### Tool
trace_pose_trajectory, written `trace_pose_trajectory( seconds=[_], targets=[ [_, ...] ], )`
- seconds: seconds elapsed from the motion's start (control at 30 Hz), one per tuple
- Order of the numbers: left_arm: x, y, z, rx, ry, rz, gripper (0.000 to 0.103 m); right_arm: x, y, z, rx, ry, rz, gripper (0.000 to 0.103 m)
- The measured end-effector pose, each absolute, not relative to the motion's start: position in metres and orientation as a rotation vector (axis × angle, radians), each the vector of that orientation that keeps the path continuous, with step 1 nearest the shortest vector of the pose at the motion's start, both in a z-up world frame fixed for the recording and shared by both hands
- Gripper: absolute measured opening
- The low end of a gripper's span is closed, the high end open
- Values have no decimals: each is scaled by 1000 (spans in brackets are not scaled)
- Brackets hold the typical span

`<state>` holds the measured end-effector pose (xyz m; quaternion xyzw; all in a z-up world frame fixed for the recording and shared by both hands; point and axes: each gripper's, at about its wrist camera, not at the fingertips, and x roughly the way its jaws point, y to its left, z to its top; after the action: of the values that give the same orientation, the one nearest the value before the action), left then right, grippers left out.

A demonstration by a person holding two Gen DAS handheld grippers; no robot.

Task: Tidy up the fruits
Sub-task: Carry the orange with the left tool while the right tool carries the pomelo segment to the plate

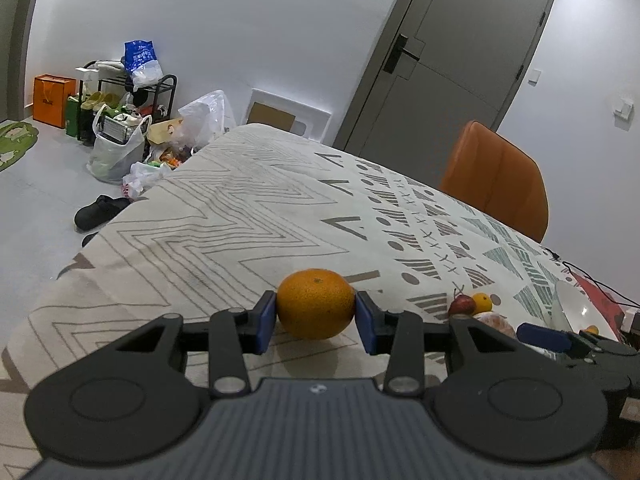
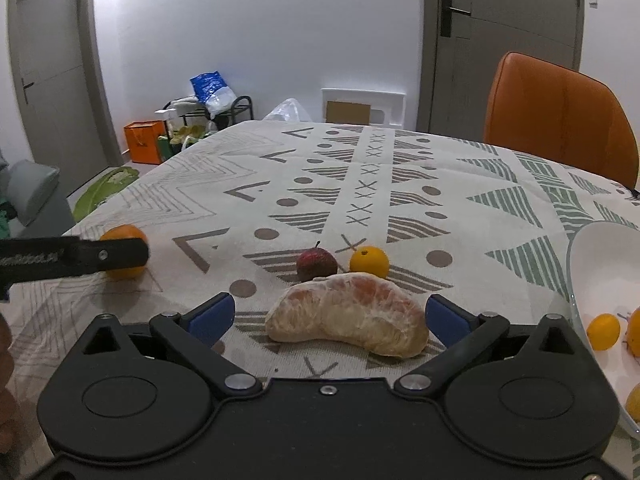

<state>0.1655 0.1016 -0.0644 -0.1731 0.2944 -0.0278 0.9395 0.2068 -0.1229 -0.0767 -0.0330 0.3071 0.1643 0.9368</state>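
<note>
My left gripper point(image 1: 315, 312) is shut on a large orange point(image 1: 315, 304) that rests low on the patterned tablecloth point(image 1: 240, 216); the same orange point(image 2: 122, 236) shows at the left of the right wrist view, partly hidden by the left gripper's finger. My right gripper point(image 2: 327, 316) is open around a peeled pomelo segment point(image 2: 348, 316) lying on the cloth, its pads apart from it. Behind the segment sit a small dark red fruit point(image 2: 317, 265) and a small orange point(image 2: 369, 261). A white bowl point(image 2: 600, 264) at the right holds several small oranges point(image 2: 603, 331).
An orange chair point(image 2: 560, 120) stands at the table's far right side. The table's left edge drops to the floor, where bags, a shoe rack point(image 1: 132, 96) and shoes lie. A red item and cables point(image 1: 600, 292) lie at the table's right end.
</note>
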Motion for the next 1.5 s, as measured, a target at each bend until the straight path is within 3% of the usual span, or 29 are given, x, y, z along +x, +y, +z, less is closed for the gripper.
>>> trace_pose_trajectory(
  seconds=[0.27,0.37,1.5],
  targets=[
    [161,113,-64,-357,595,-45,41,214,-121,-86,-79,673,282,103],
    [160,113,-63,-354,596,-44,41,213,-120,-85,-92,663,292,86],
    [168,16,-34,-251,577,-173,41,177,-204,-40,17,501,318,85]
  ],
)
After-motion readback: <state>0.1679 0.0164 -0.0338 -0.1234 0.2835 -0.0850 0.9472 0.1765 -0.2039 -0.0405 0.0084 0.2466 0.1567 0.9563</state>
